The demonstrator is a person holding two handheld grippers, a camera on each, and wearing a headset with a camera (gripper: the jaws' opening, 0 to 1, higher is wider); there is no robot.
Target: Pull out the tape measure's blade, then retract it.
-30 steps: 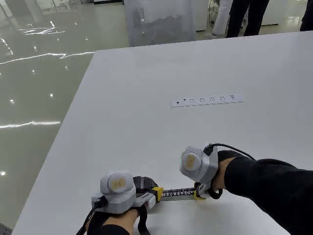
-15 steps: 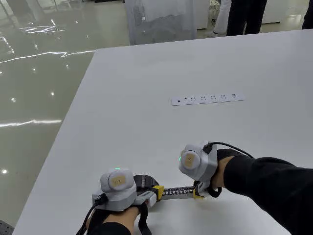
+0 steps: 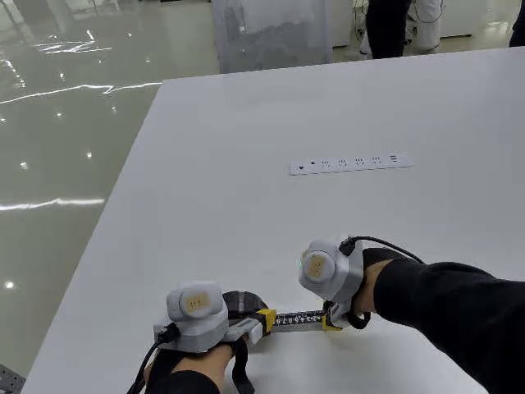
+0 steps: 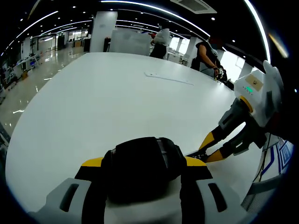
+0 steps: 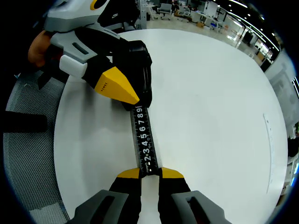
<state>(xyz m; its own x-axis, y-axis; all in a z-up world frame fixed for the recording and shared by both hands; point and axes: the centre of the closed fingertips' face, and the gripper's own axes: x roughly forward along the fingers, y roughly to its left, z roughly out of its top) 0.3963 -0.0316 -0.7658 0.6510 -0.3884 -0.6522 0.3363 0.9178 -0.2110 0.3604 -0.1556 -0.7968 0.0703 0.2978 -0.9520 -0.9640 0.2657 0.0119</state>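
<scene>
We find the white table [image 3: 246, 205] open across its middle and far side. A power strip [image 3: 350, 163] lies far right. Near us, the blade [image 3: 297, 319] spans from the tape measure [image 3: 238, 305] in the left gripper [image 4: 144, 163] to the right gripper [image 5: 149, 173], barring that gap.

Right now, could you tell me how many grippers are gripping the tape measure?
2: the left gripper clamps the black case; the right gripper pinches the blade at its pulled-out end.

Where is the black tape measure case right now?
In the head view the black tape measure case sits by the white table's near edge on the left, held between the left gripper's jaws; its blade runs right to the right gripper.
</scene>
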